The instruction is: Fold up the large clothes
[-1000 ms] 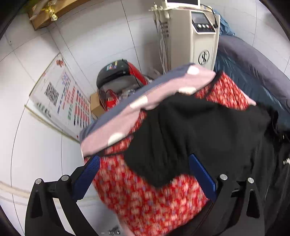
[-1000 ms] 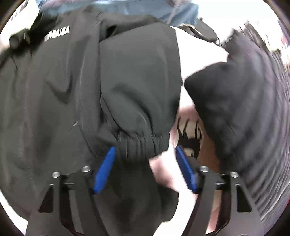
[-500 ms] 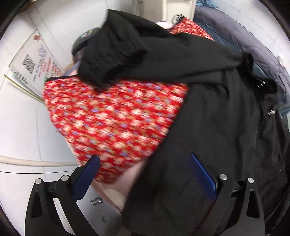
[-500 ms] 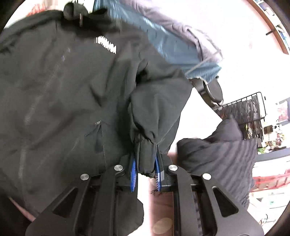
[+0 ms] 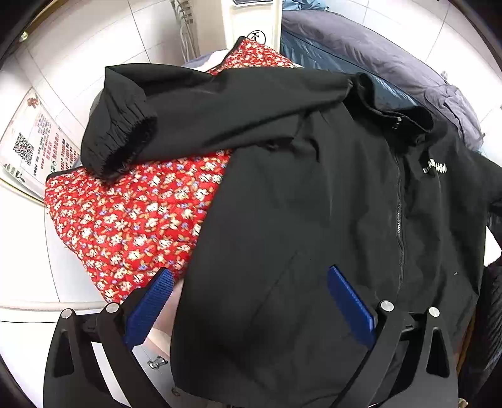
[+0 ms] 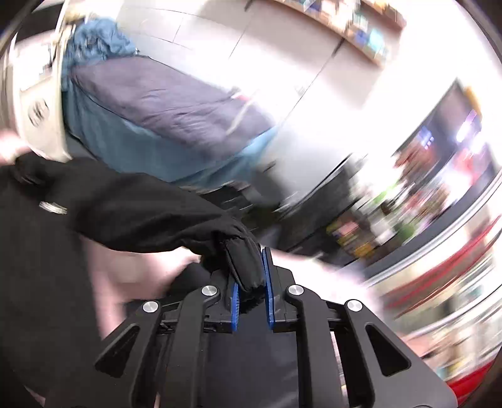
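Observation:
A black zip jacket [image 5: 313, 194] lies spread front up, with white lettering on the chest. One sleeve with an elastic cuff [image 5: 116, 141] lies across a red floral quilted garment [image 5: 135, 219]. My left gripper [image 5: 248, 276] is open and empty over the jacket's lower front. My right gripper [image 6: 251, 270] is shut on the cuff of the jacket's other sleeve [image 6: 150, 216] and holds it lifted; that view is blurred.
A grey and blue padded coat [image 5: 392, 62] lies behind the jacket, also in the right wrist view [image 6: 163, 103]. A white machine [image 5: 254, 25] stands at the back. A printed poster [image 5: 34, 147] leans at left on the tiled floor. Shelves of goods blur at right [image 6: 408, 204].
My right gripper closed on the sleeve cuff and has lifted it up and away. The left gripper drew back, showing the whole jacket front; it stays open.

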Motion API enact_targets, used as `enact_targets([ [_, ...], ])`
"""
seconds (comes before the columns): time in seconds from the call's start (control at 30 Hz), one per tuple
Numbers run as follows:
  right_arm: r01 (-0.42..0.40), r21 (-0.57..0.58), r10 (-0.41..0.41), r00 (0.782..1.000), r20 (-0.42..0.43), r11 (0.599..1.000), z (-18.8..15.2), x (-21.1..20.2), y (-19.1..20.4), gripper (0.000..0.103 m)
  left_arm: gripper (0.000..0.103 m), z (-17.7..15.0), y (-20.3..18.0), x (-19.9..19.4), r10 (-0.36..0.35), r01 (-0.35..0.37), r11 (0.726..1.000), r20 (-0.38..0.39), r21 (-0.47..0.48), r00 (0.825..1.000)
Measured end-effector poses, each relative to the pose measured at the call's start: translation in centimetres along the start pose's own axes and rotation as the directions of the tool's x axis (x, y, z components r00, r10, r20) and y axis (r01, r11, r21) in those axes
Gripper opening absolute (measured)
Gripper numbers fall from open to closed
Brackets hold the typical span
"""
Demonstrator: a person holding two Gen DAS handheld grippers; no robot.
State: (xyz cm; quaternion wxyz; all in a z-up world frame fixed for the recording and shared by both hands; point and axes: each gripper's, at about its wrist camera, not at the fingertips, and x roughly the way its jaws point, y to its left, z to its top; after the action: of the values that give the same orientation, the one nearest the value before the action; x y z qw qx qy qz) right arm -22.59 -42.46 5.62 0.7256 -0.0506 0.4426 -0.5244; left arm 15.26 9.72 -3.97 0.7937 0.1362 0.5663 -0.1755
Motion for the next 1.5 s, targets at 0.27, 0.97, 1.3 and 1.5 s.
enact_targets([
  [0.27, 0.126, -0.433, -0.181, 0.979, -0.089, 0.893, -8.6, 8.1, 4.9, 0.018, 0.097, -1.3, 0.9, 0.2, 0.002, -0.002, 1.0, -0.022, -0.006, 1.0],
  [0.97, -0.58, -0.244, 0.513, 0.809, -0.289, 0.777, -18.8, 0.4, 19.2, 0.092, 0.096, -8.5, 9.0, 3.5, -0.09, 0.115, 0.979, -0.151, 0.17, 0.984],
  [1.3, -0.671, -0.174, 0.497, 0.674, -0.546, 0.721, -25.3, 6.5, 25.7, 0.092, 0.096, -13.9, 10.2, 7.9, -0.098, 0.192, 0.92, -0.273, 0.343, 0.957],
  [1.5, -0.722, -0.114, 0.54, 0.603, -0.588, 0.682, -27.1, 7.7, 27.4, 0.036, 0.073, -14.6, 6.8, 10.2, -0.056, 0.166, 0.891, -0.262, 0.422, 0.963],
])
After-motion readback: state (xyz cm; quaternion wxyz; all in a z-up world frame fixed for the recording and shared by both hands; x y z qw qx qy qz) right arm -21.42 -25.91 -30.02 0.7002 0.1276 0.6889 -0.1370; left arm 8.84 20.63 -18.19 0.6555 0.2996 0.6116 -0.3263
